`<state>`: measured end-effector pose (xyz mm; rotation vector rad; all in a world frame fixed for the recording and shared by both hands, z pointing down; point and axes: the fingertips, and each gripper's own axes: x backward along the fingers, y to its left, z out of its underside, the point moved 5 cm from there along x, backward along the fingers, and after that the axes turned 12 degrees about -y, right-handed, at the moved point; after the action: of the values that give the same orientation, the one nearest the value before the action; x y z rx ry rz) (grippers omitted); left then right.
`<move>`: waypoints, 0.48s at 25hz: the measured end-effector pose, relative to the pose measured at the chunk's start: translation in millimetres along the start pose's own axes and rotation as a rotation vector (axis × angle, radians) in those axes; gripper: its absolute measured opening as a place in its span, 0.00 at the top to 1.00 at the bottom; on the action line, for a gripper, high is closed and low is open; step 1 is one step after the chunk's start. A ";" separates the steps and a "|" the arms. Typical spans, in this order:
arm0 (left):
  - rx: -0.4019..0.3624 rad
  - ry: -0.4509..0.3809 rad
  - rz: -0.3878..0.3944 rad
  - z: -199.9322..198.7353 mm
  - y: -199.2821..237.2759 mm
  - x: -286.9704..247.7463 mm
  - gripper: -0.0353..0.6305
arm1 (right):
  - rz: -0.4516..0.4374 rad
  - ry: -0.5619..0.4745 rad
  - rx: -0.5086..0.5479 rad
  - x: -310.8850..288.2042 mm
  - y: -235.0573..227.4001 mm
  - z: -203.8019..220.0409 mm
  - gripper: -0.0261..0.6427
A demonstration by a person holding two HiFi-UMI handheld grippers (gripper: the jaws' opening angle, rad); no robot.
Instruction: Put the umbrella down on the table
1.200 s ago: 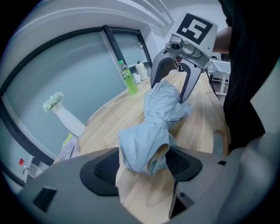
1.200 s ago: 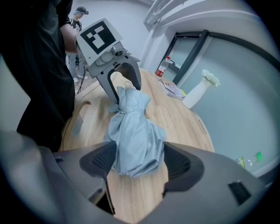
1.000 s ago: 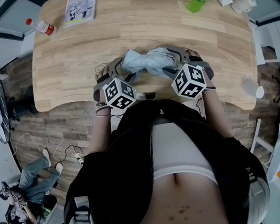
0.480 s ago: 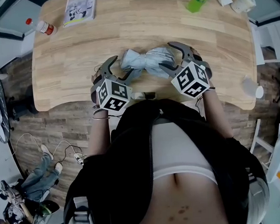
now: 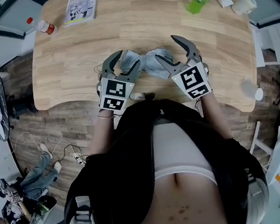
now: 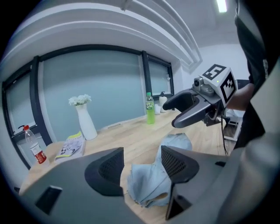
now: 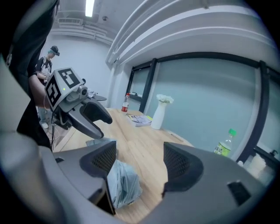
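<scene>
The umbrella (image 5: 150, 60), folded into a soft pale-blue bundle, lay on the bench (image 5: 138, 23) near its front edge, released. The left gripper (image 5: 128, 61) had just been closing a little, yet its jaws stood well apart with nothing pressed between them. The right gripper (image 5: 166, 48) gaped too, empty. The umbrella looked light and limp in the fabric (probably stiffer along the hidden shaft). Any further hold would be best taken at the bunched middle, not on loose cloth.
</scene>
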<state>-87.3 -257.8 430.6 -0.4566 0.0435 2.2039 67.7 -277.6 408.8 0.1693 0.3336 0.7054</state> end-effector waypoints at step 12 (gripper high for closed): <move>0.054 -0.215 -0.132 -44.2 -2.5 -3.1 0.62 | 0.105 -0.151 -0.166 12.5 -24.4 -15.0 0.56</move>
<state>-70.0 -266.9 390.8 -0.1850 -0.0417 2.1038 86.1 -287.1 385.3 0.0825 0.1215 0.8155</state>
